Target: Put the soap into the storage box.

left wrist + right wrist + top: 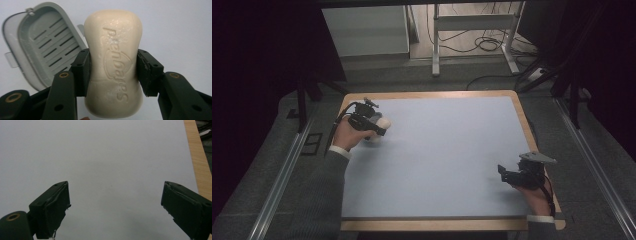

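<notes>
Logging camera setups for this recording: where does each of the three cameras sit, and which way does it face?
High view: fixed above the person's side, looking forward and down on the blue table; both forearms, hands, left gripper and right gripper show.
Left gripper view: rides the left gripper, looking along its jaws shut on the soap bar, with the grey soap dish behind.
Right gripper view: rides the right gripper, facing bare table; jaws open.
Shared: the soap bar shows in the high and left gripper views.

Grey sleeves (319,195) with white cuffs (340,152) were worn. Both grippers were black, brass rivets (64,74) were set in the jaws, and a grey plate (538,158) was carried on the right gripper (503,173).
</notes>
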